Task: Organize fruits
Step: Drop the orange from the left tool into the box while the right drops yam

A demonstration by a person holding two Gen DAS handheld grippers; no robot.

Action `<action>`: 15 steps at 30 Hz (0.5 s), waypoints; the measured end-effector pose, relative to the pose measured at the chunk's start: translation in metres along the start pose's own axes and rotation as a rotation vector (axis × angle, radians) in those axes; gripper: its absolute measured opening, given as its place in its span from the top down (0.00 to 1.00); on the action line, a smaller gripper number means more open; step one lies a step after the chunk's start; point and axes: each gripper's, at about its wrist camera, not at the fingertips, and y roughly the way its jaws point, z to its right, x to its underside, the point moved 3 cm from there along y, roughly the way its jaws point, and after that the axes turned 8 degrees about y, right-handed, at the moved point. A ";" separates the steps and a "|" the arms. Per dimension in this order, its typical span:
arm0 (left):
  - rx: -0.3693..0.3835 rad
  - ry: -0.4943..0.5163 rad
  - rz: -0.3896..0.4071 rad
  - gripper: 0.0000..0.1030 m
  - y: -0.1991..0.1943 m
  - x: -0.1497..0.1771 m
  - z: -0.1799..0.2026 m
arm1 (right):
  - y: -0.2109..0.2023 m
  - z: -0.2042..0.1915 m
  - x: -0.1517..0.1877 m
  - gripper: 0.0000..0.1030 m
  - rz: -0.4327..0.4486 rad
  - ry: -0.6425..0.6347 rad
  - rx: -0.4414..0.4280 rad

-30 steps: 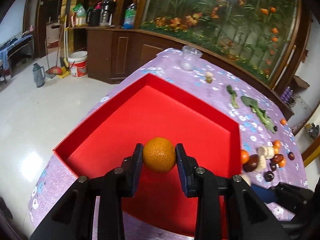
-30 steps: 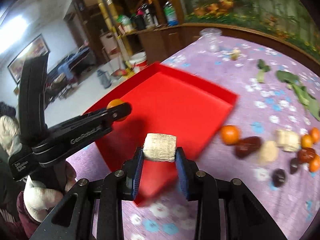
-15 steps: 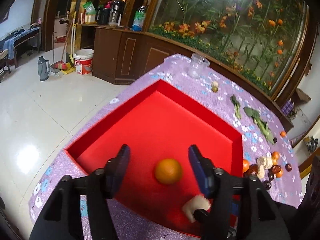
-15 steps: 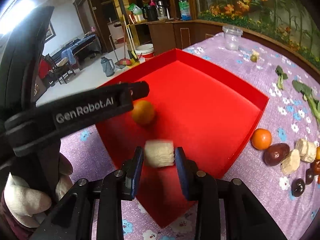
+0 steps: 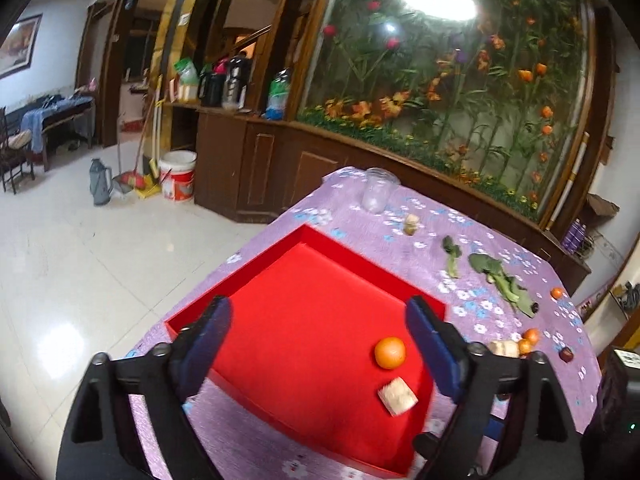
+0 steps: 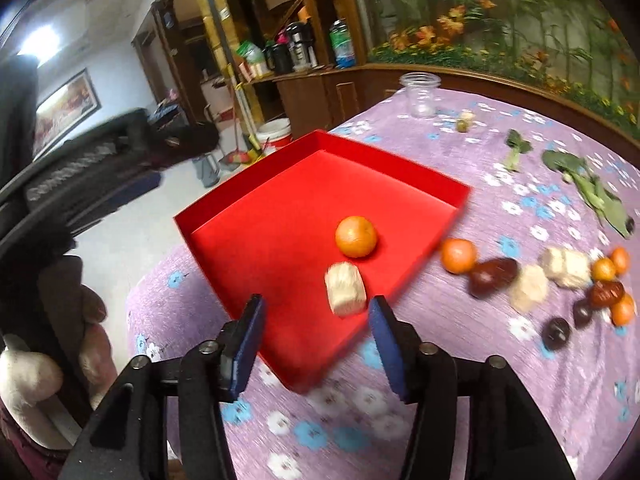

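I see the counter point(image 6: 500, 360) under its purple flowered cloth, carrying the red tray point(image 6: 256, 240) near its left edge. 1 second ago each of my tongs was clenched on a piece; now both pieces lie on the tray floor near its right wall. The left tongs point(image 5: 316, 344) have just been opening and stand wide, released, with nothing between the pads; they sit higher over the tray than before. The right tongs point(image 6: 316, 344) have just been opening too and are released, hovering over the tray's near corner. The orange point(image 6: 356, 237) that the left tongs held rests in the tray. The pale block point(image 6: 346, 289) that the right tongs held lies just beside it, nearer me, clear of the pads. More fruit point(image 6: 560, 276) lies in a loose cluster on the cloth, right of the tray.
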 end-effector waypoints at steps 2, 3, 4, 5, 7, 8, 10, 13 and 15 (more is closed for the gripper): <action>0.032 0.007 0.012 0.08 -0.008 -0.001 0.010 | -0.012 0.017 0.005 0.41 0.015 0.031 0.016; 0.051 0.011 0.012 0.08 -0.011 -0.002 0.015 | -0.020 0.027 0.009 0.41 0.023 0.047 0.027; 0.061 0.015 0.008 0.08 -0.013 -0.002 0.020 | -0.028 0.040 0.012 0.41 0.031 0.067 0.042; 0.070 0.021 0.002 0.08 -0.014 -0.001 0.026 | -0.035 0.049 0.015 0.41 0.038 0.082 0.055; 0.087 0.040 -0.018 0.08 -0.012 0.002 0.038 | -0.053 0.077 0.023 0.41 0.058 0.125 0.093; 0.101 0.051 -0.032 0.08 -0.009 0.005 0.045 | -0.061 0.093 0.028 0.40 0.068 0.149 0.117; 0.134 0.074 -0.067 0.08 -0.002 0.011 0.059 | -0.077 0.125 0.037 0.38 0.081 0.203 0.170; 0.198 0.117 -0.125 0.08 0.010 0.024 0.087 | -0.096 0.171 0.049 0.38 0.089 0.280 0.249; 0.245 0.155 -0.168 0.08 0.019 0.034 0.108 | -0.106 0.197 0.053 0.38 0.093 0.338 0.279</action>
